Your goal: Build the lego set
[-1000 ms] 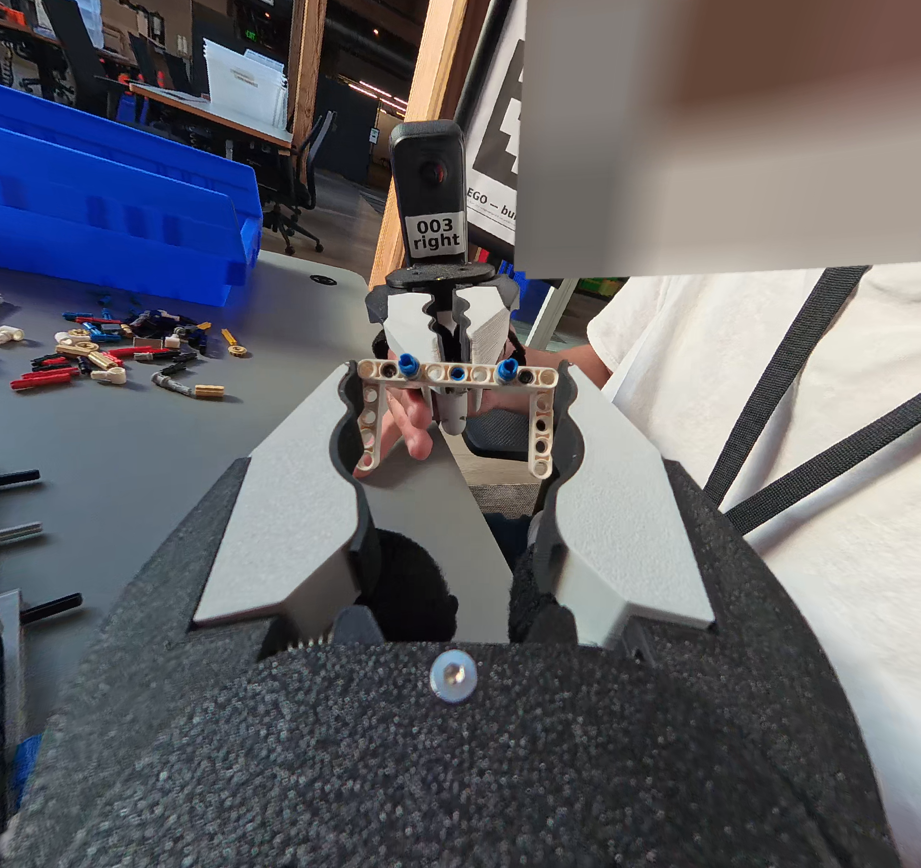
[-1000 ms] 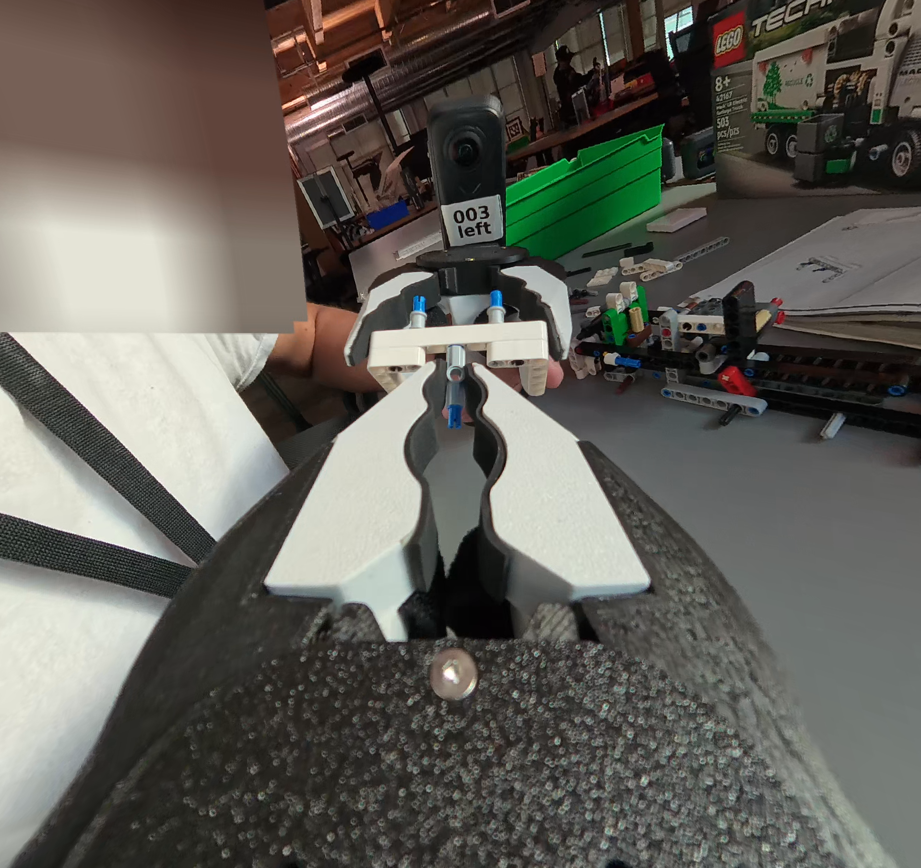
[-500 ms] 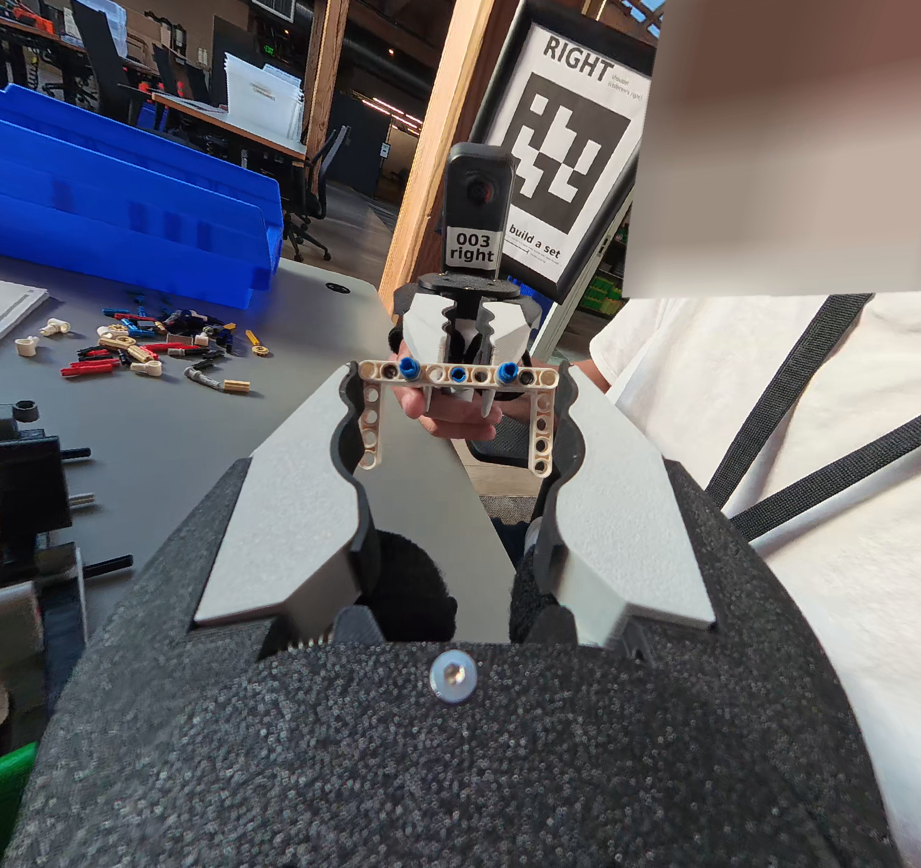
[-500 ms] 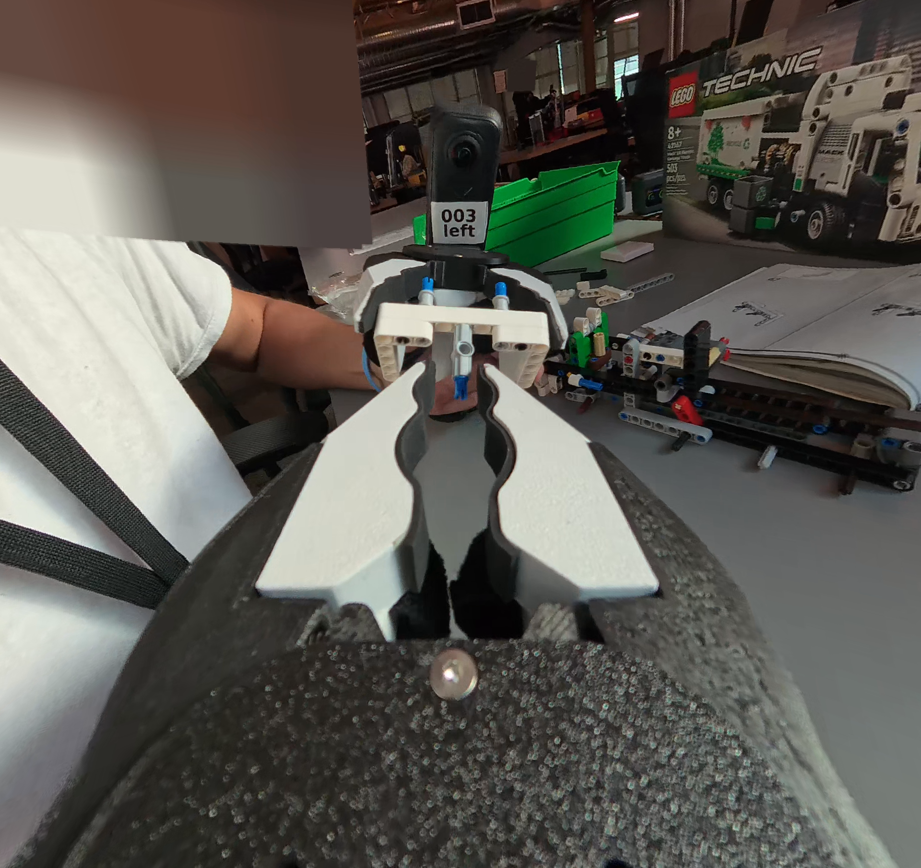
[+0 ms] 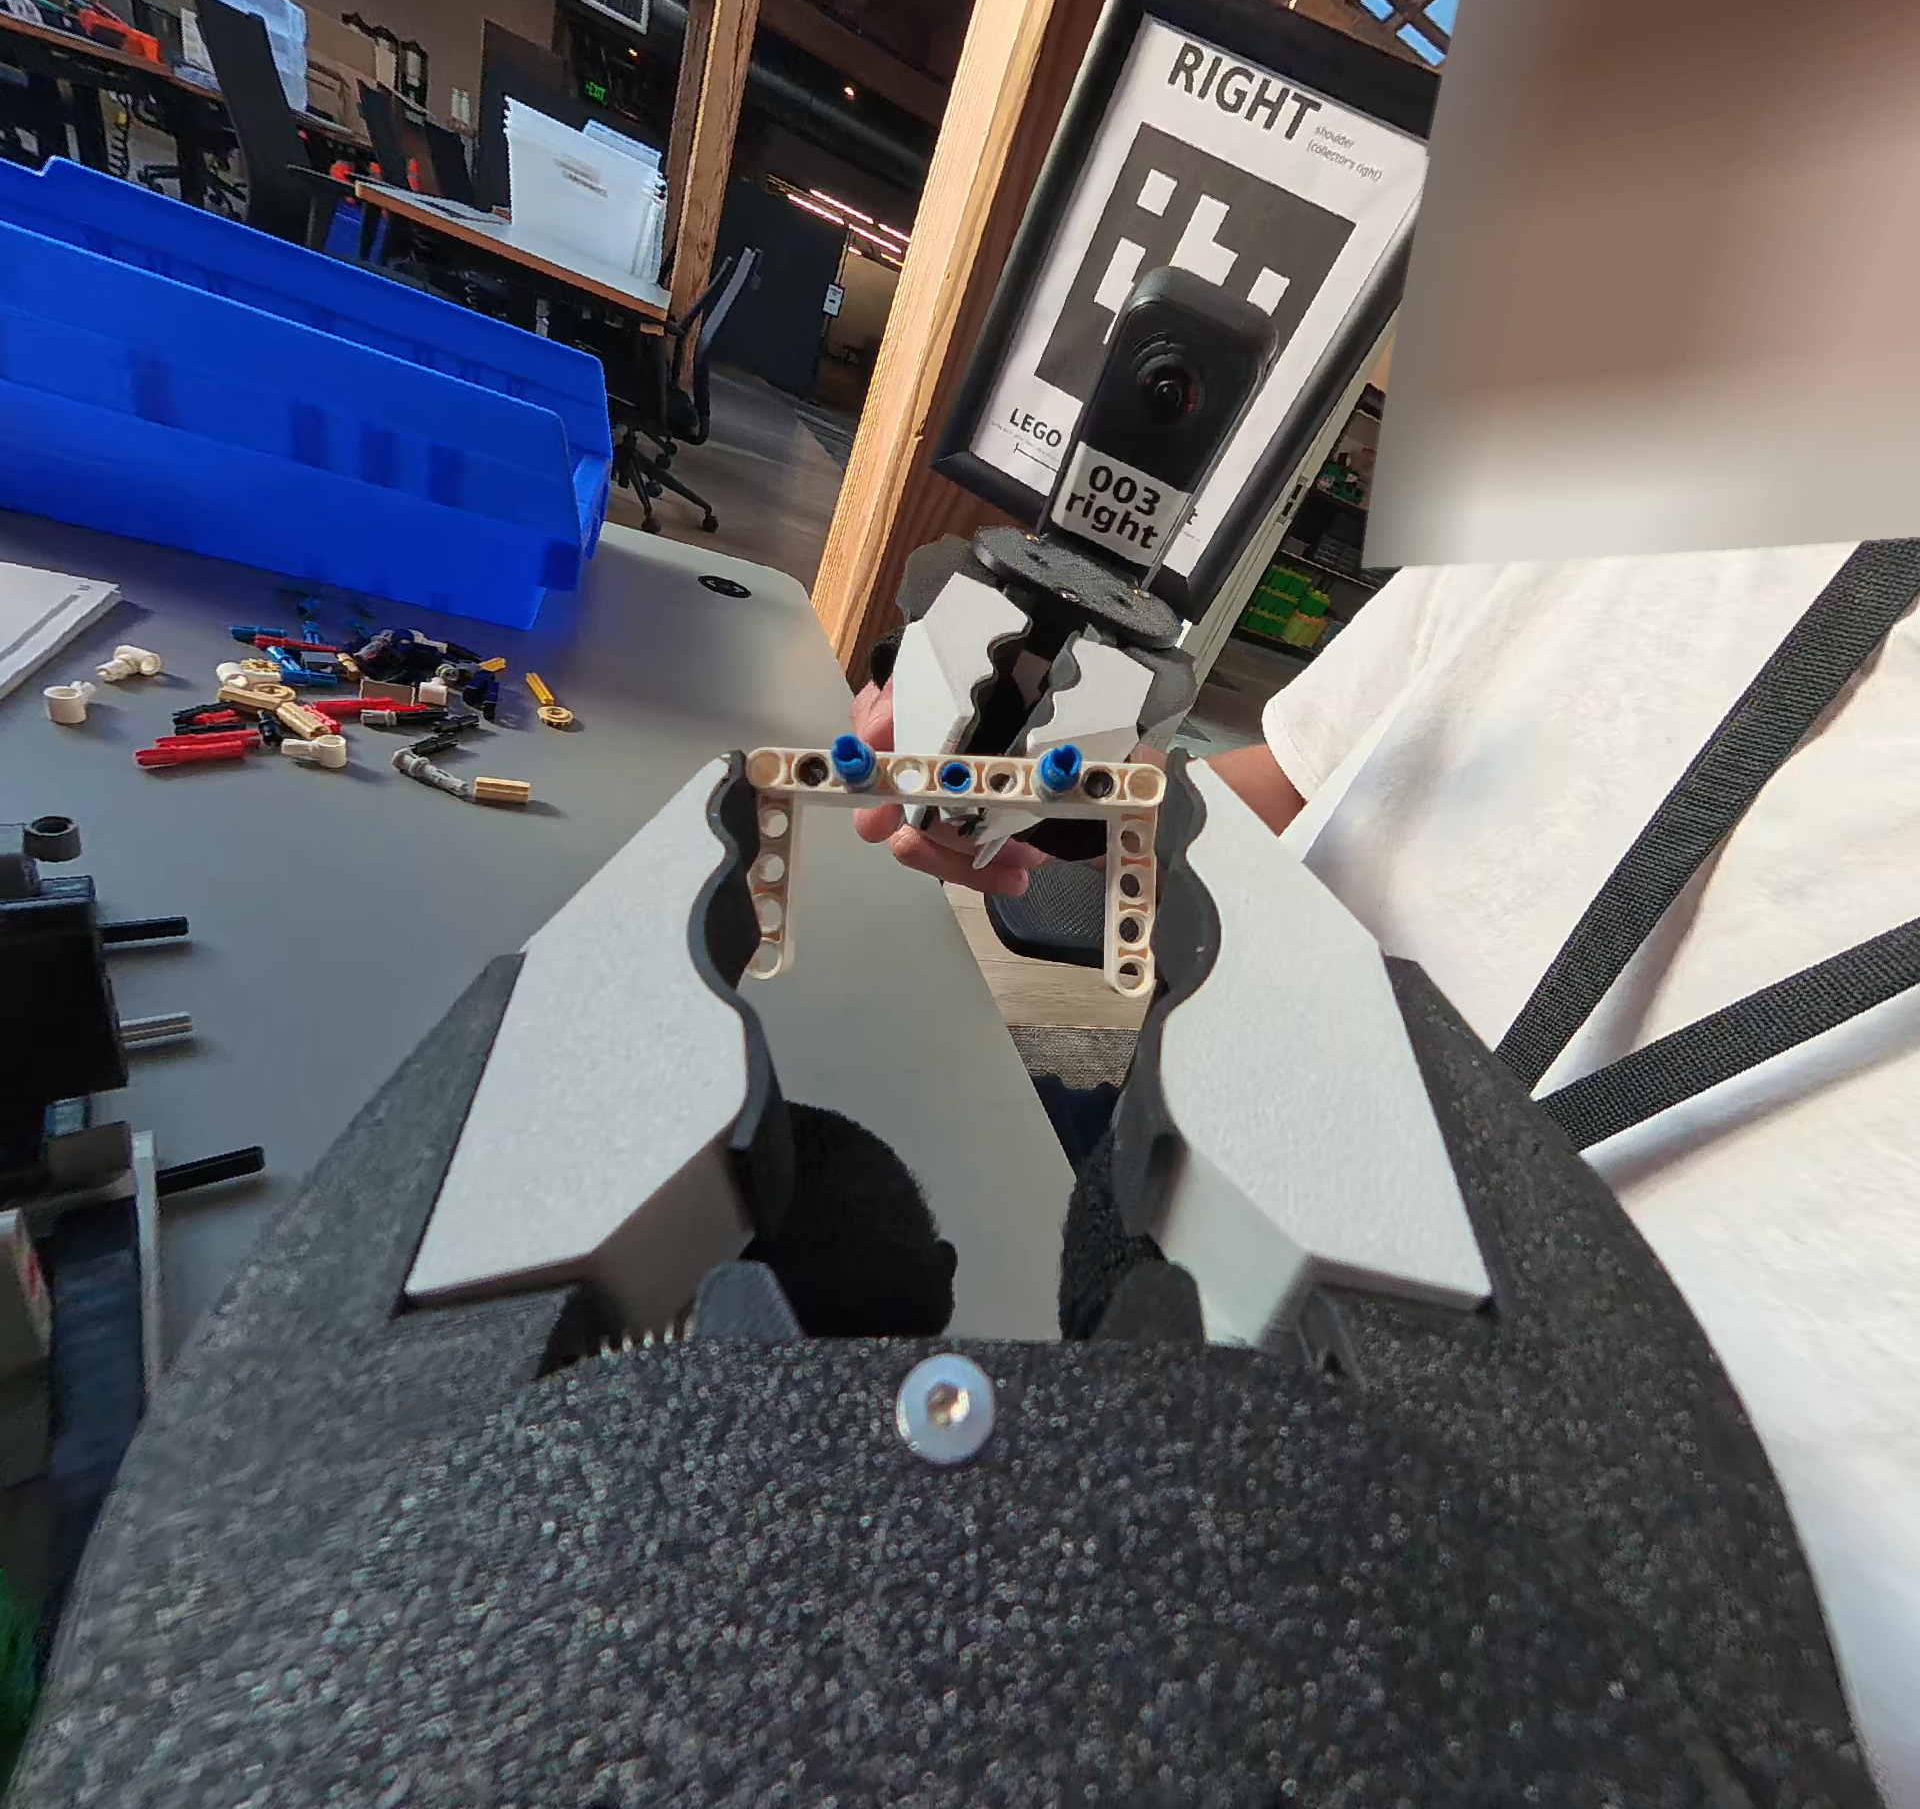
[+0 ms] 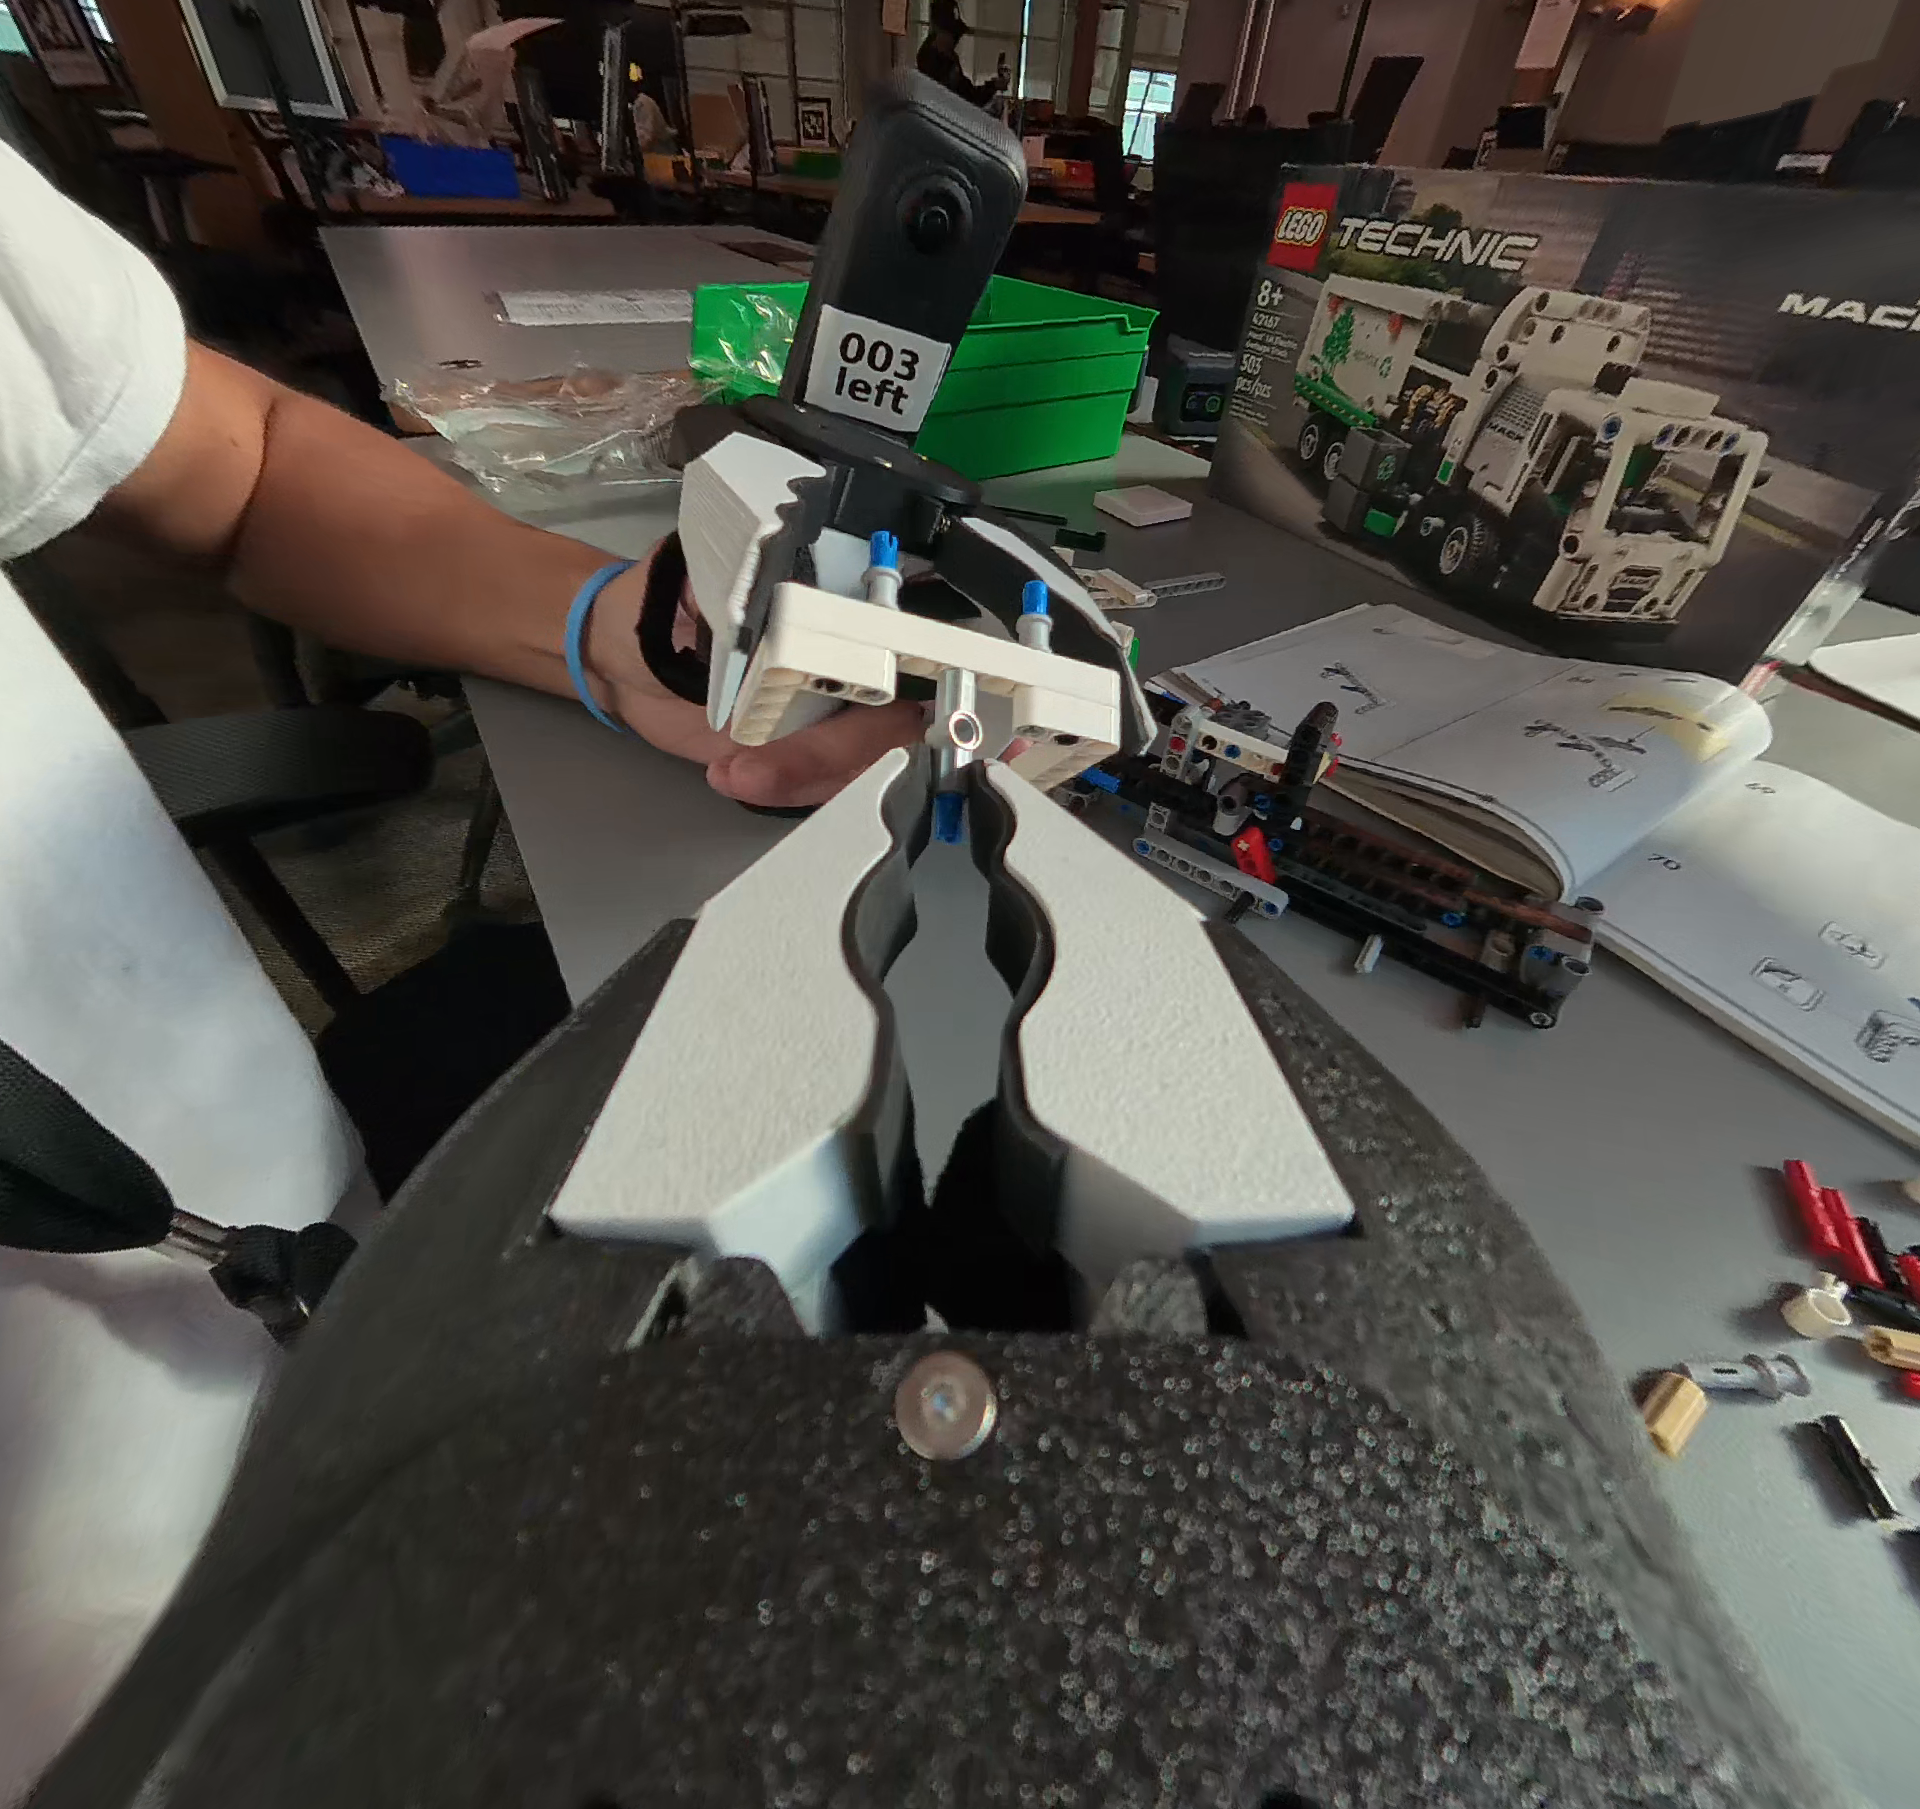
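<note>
since the earlier frame both views have swung: the framed black-and-white marker sign [image 5: 1195, 305] now fills the space behind the right tool [image 5: 1003, 772] in the left wrist view, and in the right wrist view the lego box with a white truck picture [image 6: 1538, 388] and the open white instruction booklet [image 6: 1558, 751] have drawn closer and wider. the white u-shaped frame of technic beams [image 5: 951, 783] is held off the table across its two legs by the left tool [image 5: 951, 824], whose fingers [image 5: 623, 1032] stand wide apart with the frame spanning the gap. two blue pins [image 5: 850, 757] stand up from its top beam. the right tool [image 6: 948, 803] is nearly closed on a grey axle pin with a blue tip [image 6: 951, 762], whose other end sits at the middle hole of the frame; whether it is fully seated cannot be told. judging by the scene, the build is only partway: a long dark chassis assembly with red and grey parts [image 6: 1351, 855] lies on the grey table [image 6: 1558, 1188] beside the booklet, and many loose red, black and tan pieces [image 5: 312, 710] lie scattered near a blue plastic bin [image 5: 291, 409], so this frame still has to be finished and joined on.
</note>
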